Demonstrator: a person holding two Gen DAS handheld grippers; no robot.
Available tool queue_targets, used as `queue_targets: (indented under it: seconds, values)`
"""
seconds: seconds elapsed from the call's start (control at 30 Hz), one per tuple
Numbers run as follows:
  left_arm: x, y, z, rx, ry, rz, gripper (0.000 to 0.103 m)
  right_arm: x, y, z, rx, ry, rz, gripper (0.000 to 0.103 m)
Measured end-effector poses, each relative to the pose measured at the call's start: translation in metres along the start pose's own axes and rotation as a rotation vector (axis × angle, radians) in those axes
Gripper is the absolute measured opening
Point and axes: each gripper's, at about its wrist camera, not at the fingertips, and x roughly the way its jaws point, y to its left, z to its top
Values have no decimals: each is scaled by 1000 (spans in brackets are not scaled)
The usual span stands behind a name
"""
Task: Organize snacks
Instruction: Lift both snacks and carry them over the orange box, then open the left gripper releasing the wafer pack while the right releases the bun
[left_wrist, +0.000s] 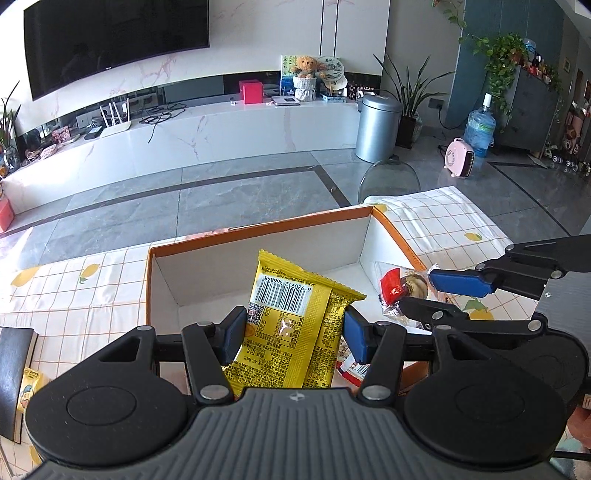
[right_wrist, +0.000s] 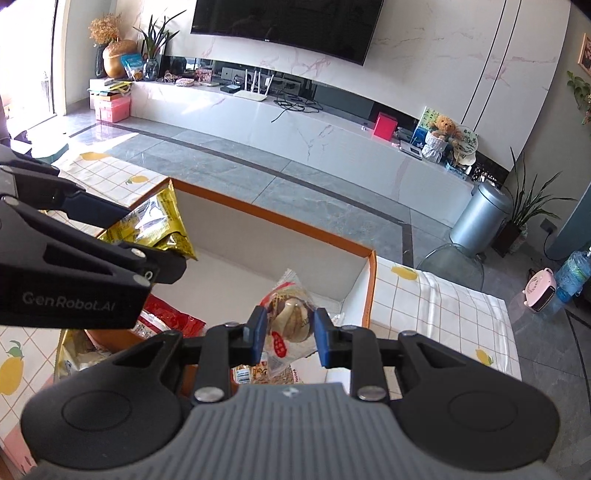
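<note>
Snacks go into our orange-rimmed box (left_wrist: 258, 229) on the worktop (left_wrist: 74, 288). Left tongs (left_wrist: 293, 332) grip the yellow packet (left_wrist: 291, 314) over it; right tongs (right_wrist: 288, 336) pinch the clear-wrapped pastry (right_wrist: 288, 317). Held close together, the tongs may collide and drop the snacks outside.

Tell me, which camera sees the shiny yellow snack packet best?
The left wrist view: the shiny yellow snack packet faces it, barcode showing, gripped by the left gripper. The right wrist view catches only a crinkled corner.
</note>
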Motion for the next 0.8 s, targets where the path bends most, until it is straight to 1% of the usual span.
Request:
queue_targets:
  seconds: [0.2,0.37,0.53,0.8]
  values:
    - [32,7,8,-11,57,0,63,42,-2,8,-27,107,19,24]
    - [59,6,8,40,126,11,63,75,-5,16,-41,209,31,25]
    - [81,8,7,47,191,15,63,103,-11,19,-38,306,40,25]
    - [102,9,4,71,240,46,63,129,-13,18,-66,389,25,26]
